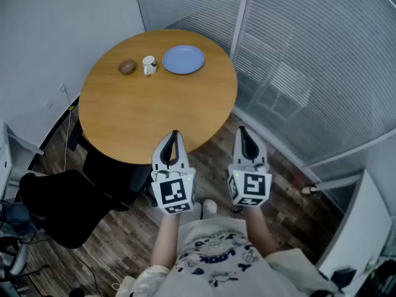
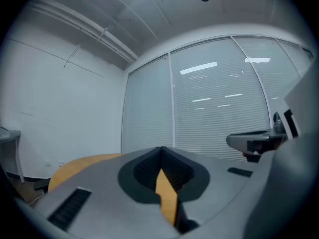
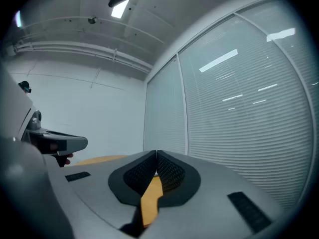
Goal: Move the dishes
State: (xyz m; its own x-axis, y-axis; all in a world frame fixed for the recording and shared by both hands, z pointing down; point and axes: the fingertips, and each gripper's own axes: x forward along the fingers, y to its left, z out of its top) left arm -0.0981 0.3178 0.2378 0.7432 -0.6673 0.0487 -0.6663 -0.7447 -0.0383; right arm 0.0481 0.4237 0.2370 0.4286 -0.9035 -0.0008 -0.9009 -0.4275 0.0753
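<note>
Dishes: a blue plate (image 1: 183, 59), a white cup (image 1: 149, 65) and a small brown bowl-ish thing (image 1: 127, 67) (too small to say for sure) sat in a row at the far side of the round wooden table (image 1: 136, 116). The cup was in the middle, just beside the plate.
Left gripper (image 1: 175, 135): jaws were pressed together tip to tip with nothing between them. It was held level, with the tip over the table's near edge in the head view, well apart from the row at the far side.
Right gripper (image 1: 242, 132): pretty much the same, jaws closed and empty, held level. It was side by side with the other one, just off the table's near right edge and over the wood floor (image 1: 124, 240).
Gripper views: each one only showed an orange sliver of tabletop behind its own closed tips, plus the other gripper off to one side.
Chair: a black office chair (image 1: 62, 206) sat at the table's near left side.
Walls: glass panels with blinds (image 1: 309, 54) were on the right, and a plain white wall (image 1: 62, 17) on the left.
Person: stood back from the table, patterned shirt (image 1: 216, 258) showing at the bottom of the head view.
</note>
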